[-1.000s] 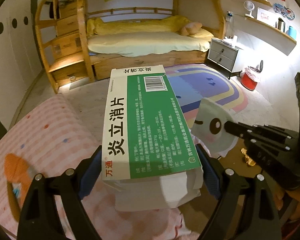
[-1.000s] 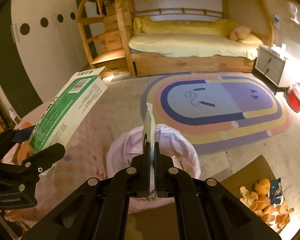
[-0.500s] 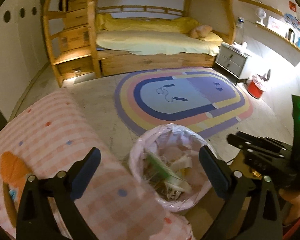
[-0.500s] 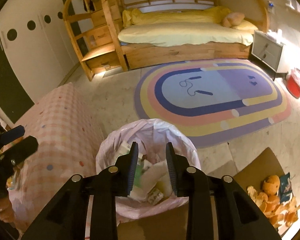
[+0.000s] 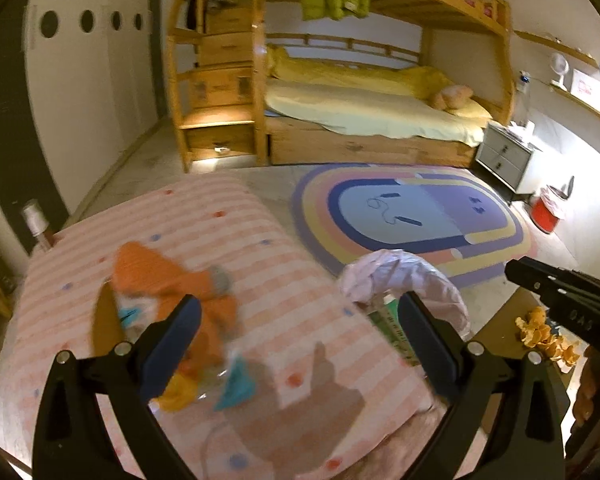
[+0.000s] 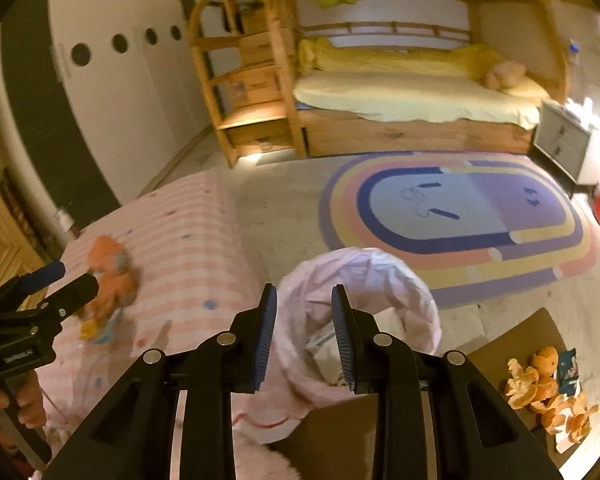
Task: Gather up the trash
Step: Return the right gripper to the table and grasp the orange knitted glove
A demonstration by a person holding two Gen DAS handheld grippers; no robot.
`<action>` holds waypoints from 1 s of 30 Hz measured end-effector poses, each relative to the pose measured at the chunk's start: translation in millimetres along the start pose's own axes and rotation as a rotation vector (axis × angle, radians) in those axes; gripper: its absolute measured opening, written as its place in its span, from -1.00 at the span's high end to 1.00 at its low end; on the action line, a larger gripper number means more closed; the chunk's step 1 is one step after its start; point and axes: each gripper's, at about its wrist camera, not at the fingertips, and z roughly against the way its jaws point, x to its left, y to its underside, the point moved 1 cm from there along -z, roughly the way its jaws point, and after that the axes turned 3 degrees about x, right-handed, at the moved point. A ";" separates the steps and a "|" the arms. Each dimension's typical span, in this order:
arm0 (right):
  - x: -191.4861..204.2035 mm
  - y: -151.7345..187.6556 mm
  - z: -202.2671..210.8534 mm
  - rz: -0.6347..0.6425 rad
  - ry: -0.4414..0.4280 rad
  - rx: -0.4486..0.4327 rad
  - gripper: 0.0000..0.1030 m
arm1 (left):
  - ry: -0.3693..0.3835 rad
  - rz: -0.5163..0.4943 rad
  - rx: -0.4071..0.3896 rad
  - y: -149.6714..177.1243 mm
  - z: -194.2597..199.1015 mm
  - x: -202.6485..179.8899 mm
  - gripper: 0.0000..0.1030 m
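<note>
My left gripper is wide open and empty above a pink striped blanket. Under it lie an orange wrapper and small teal and yellow scraps, all blurred. To its right stands the bin lined with a pink bag, and a green box shows inside it. My right gripper hangs over the bin, jaws partly open with nothing between them. In the right wrist view the left gripper is beside the orange wrapper.
Orange peels and a blue packet lie on brown cardboard to the right of the bin. A rainbow rug, a wooden bunk bed, a grey nightstand and a red bin are farther off.
The green box left my left gripper and the flat packet left my right one; both now lie in the bin. Both grippers opened, and the left swung left over the blanket.
</note>
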 end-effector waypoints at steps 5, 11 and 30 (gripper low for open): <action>39.1 5.5 2.8 0.084 -0.064 0.015 0.41 | -0.068 0.063 -0.001 24.9 24.0 37.1 -0.86; 87.6 10.4 -5.0 0.170 -0.140 0.039 0.41 | -0.176 0.165 0.012 57.4 45.9 89.8 -0.86; 178.4 0.8 -61.6 0.332 -0.214 0.097 0.20 | -0.327 0.324 0.046 92.0 54.2 183.6 -0.86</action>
